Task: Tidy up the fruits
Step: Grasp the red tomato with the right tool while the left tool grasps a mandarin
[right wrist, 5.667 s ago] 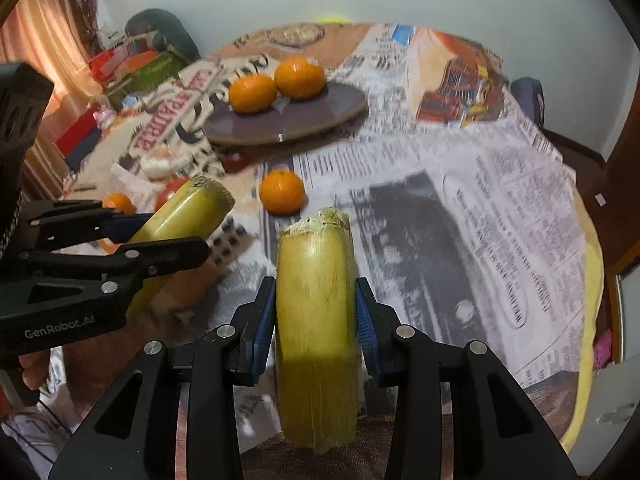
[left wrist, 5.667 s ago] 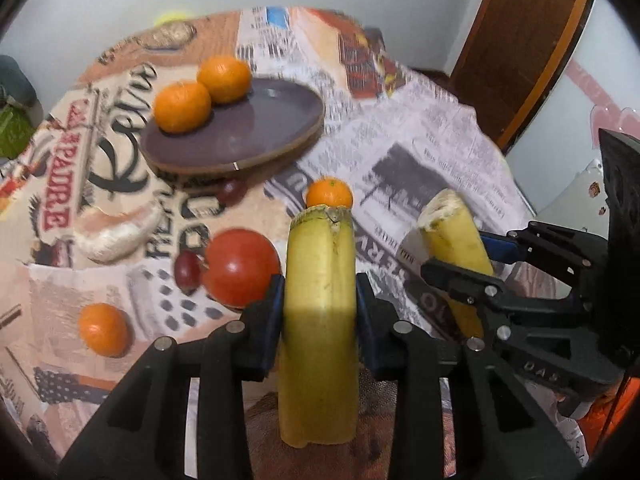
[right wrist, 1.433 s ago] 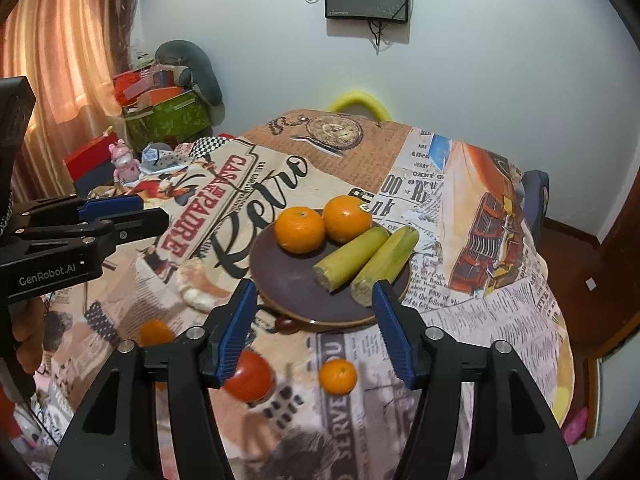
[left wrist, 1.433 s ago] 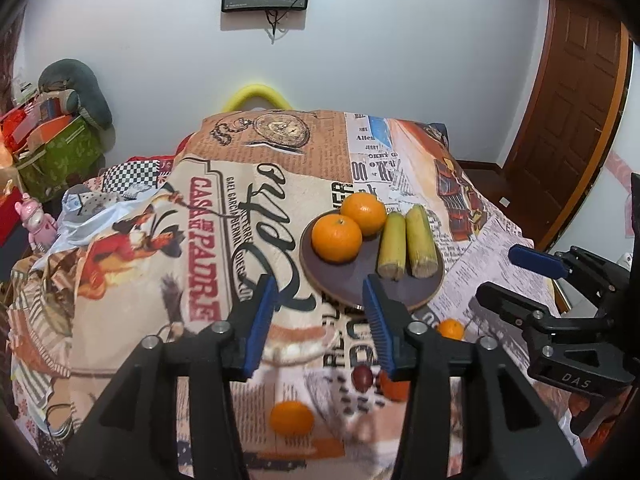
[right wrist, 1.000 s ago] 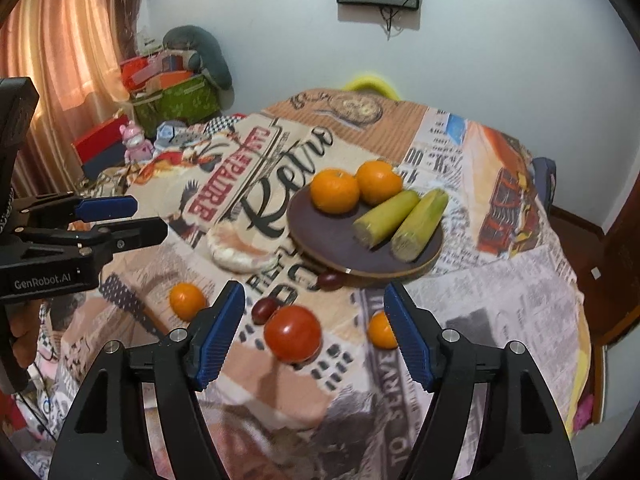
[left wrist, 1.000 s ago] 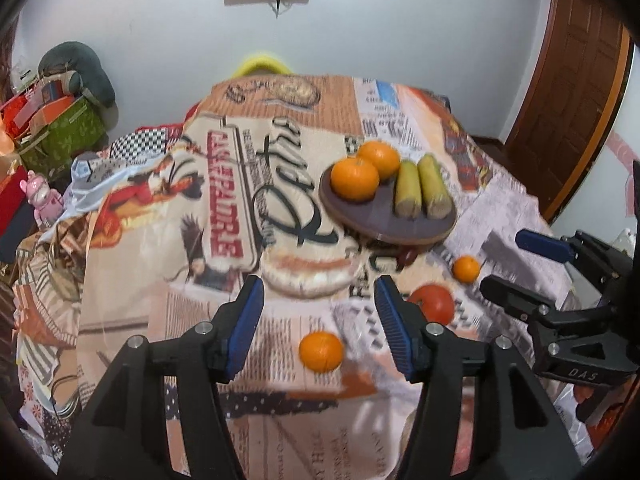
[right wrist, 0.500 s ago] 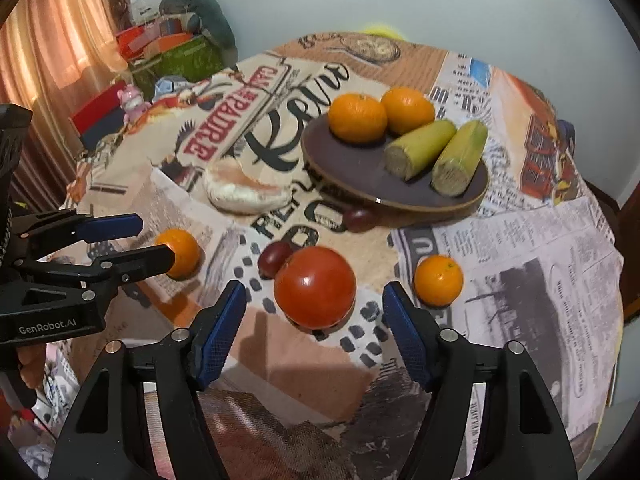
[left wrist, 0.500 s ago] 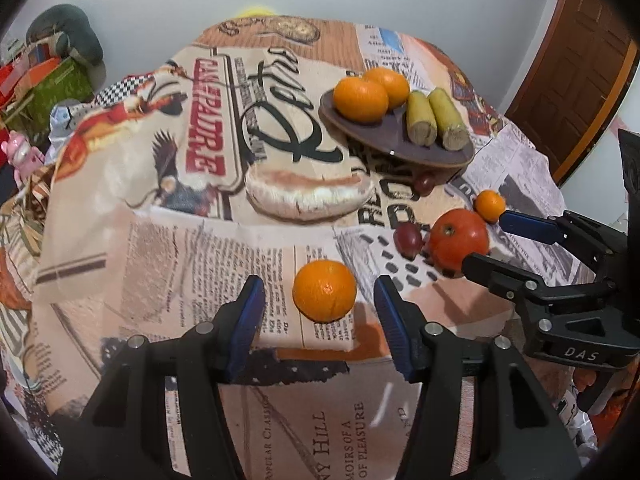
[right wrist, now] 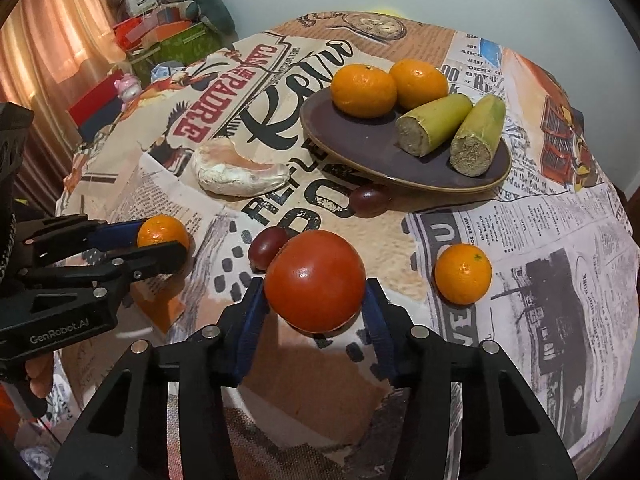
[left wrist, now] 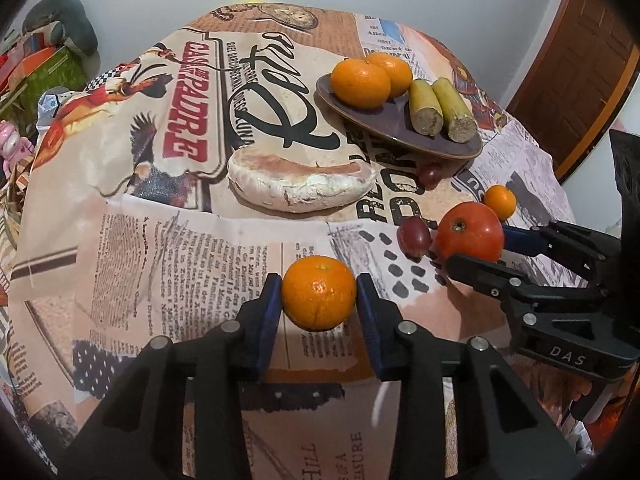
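Note:
A dark plate [left wrist: 384, 128] [right wrist: 360, 148] holds two oranges [right wrist: 364, 90] and two yellow-green corn pieces [right wrist: 434, 124]. My left gripper [left wrist: 319, 300] has its blue pads on both sides of an orange [left wrist: 319, 298] lying on the tablecloth; they touch or nearly touch it. It also shows in the right wrist view [right wrist: 162, 232]. My right gripper [right wrist: 315, 304] straddles a red tomato [right wrist: 315, 280] [left wrist: 469, 232], pads close to its sides. A small orange [right wrist: 463, 274] [left wrist: 499, 201] lies to the right.
Two dark grapes [right wrist: 266, 244] [right wrist: 369, 198] lie between tomato and plate. A flat bread [left wrist: 300, 180] [right wrist: 236, 172] lies left of the plate. Boxes and toys [right wrist: 160, 40] stand beyond the table's left edge. A brown door [left wrist: 576, 60] is at the right.
Both grippers have moved down and forward to the table. The left pads now flank the orange and have narrowed; the right pads now flank the tomato.

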A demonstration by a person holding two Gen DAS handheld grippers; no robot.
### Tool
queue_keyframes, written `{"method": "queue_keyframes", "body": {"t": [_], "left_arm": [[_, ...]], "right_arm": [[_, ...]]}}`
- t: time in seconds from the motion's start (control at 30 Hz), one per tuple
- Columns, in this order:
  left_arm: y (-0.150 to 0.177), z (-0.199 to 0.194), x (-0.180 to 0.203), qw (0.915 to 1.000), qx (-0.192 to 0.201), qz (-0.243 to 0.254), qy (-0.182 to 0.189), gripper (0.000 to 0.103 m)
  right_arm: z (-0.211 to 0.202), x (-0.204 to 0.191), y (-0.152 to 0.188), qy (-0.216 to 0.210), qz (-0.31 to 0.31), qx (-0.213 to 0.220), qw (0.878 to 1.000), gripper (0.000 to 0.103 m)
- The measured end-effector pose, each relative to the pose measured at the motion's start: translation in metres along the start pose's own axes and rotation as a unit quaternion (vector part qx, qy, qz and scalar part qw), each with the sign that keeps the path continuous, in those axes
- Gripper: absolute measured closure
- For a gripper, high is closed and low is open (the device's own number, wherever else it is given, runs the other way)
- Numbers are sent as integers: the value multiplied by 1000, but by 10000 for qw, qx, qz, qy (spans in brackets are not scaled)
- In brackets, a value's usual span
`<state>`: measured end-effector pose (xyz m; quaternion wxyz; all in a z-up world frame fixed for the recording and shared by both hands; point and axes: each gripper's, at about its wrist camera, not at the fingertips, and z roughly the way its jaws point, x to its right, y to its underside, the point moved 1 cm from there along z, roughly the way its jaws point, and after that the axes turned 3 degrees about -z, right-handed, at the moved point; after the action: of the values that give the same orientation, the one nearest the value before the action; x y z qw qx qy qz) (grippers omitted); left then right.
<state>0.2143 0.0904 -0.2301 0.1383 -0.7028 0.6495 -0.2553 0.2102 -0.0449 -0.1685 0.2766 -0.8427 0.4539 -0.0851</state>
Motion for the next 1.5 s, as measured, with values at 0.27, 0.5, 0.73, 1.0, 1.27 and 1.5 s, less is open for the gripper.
{"method": "queue_keyframes", "body": {"t": [0.27,0.5,0.73,1.0,1.27,1.5], "left_arm": [[-4,-9,1,9999,134,-52,-26,67],[-21,-32,6,9987,509,-36,-37,67],[-41,-48,17,9965,838,29,-29,67],[-70,-54,28,9935,1133,35,55,67],[-97,-47,40,9916,1283,103,95,67],[-115,-28,45,9921,1241,112,172,67]], "right_arm": [[-9,3,-2,-9,29,118,9999,59],[-28,12,-12,133,34,408,9991,59],[-50,23,-27,299,23,788,9964,59],[-65,43,-44,396,113,1120,9929,59],[-61,62,-64,463,236,1274,9905,59],[-51,76,-81,458,224,1311,9901,59]]}}
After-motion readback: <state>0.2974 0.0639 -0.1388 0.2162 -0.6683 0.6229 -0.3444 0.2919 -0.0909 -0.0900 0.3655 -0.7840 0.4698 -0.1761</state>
